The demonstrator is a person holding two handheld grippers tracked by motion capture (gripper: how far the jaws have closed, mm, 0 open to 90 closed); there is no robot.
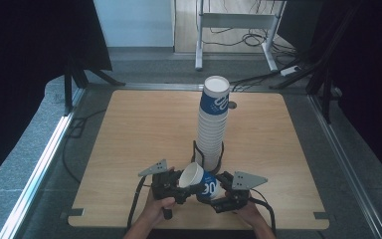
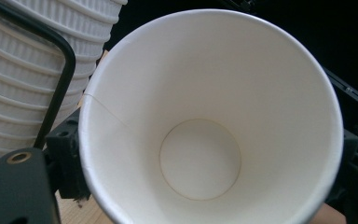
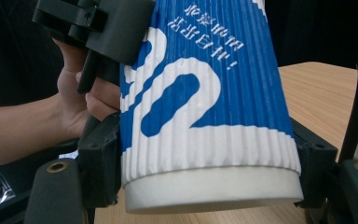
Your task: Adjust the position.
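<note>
a single paper cup (image 1: 200, 181) is lying tipped on its side just above the near edge of the table, at about six o'clock from the tall stack of cups (image 1: 212, 124). its ribbed wall is showing blue with white lettering and a white band near the base (image 3: 212, 186). its open mouth is facing toward nine o'clock in the high view, its base toward three. the inside (image 2: 200, 158) is looking plain white and empty, with a round flat bottom and a thin seam running down the wall. the rim is looking round and undented.
</note>
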